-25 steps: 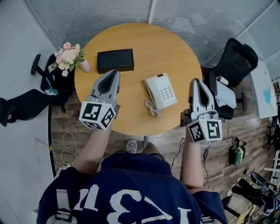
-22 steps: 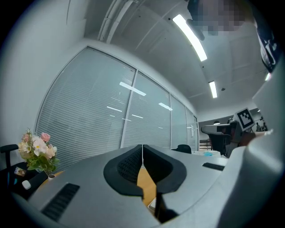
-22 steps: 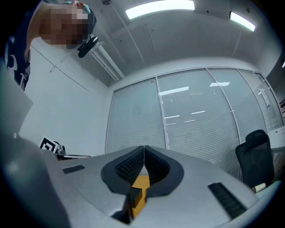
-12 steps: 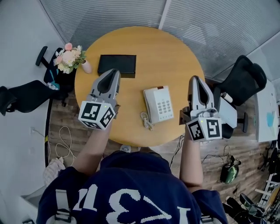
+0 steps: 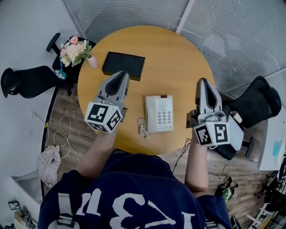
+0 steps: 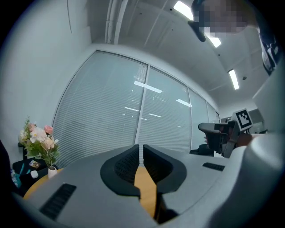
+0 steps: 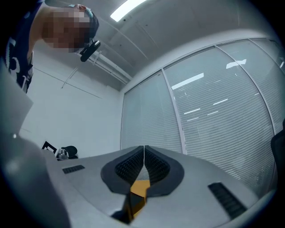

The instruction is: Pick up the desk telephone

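Note:
The white desk telephone (image 5: 159, 113) lies flat on the round wooden table (image 5: 178, 58) near its front edge, with its coiled cord (image 5: 142, 127) trailing at its left. My left gripper (image 5: 121, 76) hovers over the table just left of the phone, shut and empty. My right gripper (image 5: 203, 82) is at the table's right edge, to the right of the phone, also shut with nothing in it. Both point level, away from me. In the left gripper view my left gripper (image 6: 139, 149) shows closed jaws over the tabletop. The right gripper view shows my right gripper (image 7: 144, 149) closed too. Neither view shows the phone.
A flat black box (image 5: 124, 65) lies on the table beyond the left gripper. A small vase of flowers (image 5: 76, 49) stands at the table's far left edge. Black office chairs stand at the left (image 5: 27, 82) and right (image 5: 254, 103). Window blinds (image 5: 134, 13) close off the far side.
The person has shifted round the table, so the telephone now lies square between the two grippers instead of slanting. Both grippers moved along with the person and stayed shut.

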The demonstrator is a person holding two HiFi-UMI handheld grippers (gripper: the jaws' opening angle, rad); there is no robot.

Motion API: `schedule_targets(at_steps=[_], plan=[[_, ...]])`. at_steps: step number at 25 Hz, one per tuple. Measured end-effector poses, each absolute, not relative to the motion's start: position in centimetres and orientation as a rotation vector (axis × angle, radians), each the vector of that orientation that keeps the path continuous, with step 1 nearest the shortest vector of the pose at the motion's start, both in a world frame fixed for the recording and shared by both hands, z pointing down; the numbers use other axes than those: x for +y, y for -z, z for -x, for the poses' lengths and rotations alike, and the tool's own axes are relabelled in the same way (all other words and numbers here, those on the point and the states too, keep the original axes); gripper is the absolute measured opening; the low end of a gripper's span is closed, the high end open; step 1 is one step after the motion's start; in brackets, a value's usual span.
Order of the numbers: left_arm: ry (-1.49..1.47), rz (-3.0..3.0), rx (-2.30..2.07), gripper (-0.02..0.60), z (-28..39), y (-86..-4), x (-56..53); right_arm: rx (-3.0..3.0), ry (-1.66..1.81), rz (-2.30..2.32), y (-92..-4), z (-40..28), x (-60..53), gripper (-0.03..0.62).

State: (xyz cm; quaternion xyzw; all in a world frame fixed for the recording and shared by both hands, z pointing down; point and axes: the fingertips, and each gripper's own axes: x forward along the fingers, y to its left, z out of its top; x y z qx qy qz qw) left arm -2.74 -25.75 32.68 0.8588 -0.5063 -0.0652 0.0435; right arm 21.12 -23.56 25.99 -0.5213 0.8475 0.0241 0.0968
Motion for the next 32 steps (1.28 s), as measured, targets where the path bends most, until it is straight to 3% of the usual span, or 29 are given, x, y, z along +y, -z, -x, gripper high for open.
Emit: schedule_targets(at_steps=[9, 19, 21, 23, 27, 32], plan=[[0.085, -2.588, -1.42, 0.023, 0.8, -36.7, -27.2, 2.565, 0.053, 1.577, -30.2, -21.1, -25.3, 0.029], [-0.182, -2.435, -1.19, 0.176, -2.8, -50.2, -26.1, 2.763, 0.399, 1.55, -43.4, -21.2, -25.5, 0.031], [-0.198, -2.382, -1.13, 0.179, -3.2, -53.0, -25.6, 2.791, 0.535, 1.53, -46.7, -21.2, -25.4, 0.032], [-0.182, -2.316, -1.059, 0.18, -3.8, -55.5, -25.2, 2.79, 0.71, 1.475, -50.0, -21.0, -25.2, 0.097], [-0.165, -2.217, -0.919, 0.259, -5.3, -58.5, -24.1, 2.805, 0.978, 1.415, -56.0, -20.6, -24.2, 0.161], [-0.218, -2.166, -0.804, 0.287, -6.9, -61.1, -21.7, 2.794, 1.199, 1.424, -61.5, -21.9, -22.8, 0.218]])
